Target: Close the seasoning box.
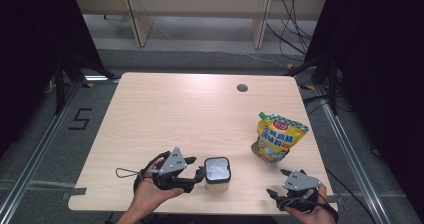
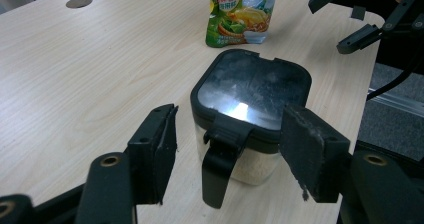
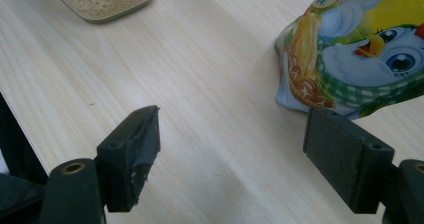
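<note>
Container: a small clear box [image 1: 217, 173] with a dark hinged lid stands upright near the front edge of the table, about midway across. Pale grains fill its lower part, seen through the wall in the left gripper view [image 2: 250, 129].
Lid: shut flat on the box; its glossy top catches a bright glare. A black latch tab [image 2: 220, 164] hangs down the side that faces the left gripper.
Left gripper: the left gripper [image 1: 200, 175] sits just left of the container, held in the person's left hand [image 1: 150, 191]. In its own view [image 2: 230, 156] the jaws are spread, released, one on each side of the latch tab. The pads do not press on the box; there is a gap on both sides.
Right gripper: the right gripper [image 1: 277, 181] rests at the table's front right corner, well apart from the container. In its own view [image 3: 232, 149] the jaws stand wide apart over bare wood, with nothing between them.
Pouch: a yellow and green snack pouch [image 1: 277, 138] lies to the right of the container and farther back, tilted, with a cartoon duck printed on it [image 3: 360, 49]. It is near the right gripper, not touching it.
Table: light wood table [image 1: 175, 114] with a round cable hole [image 1: 242, 88] near the far edge.
</note>
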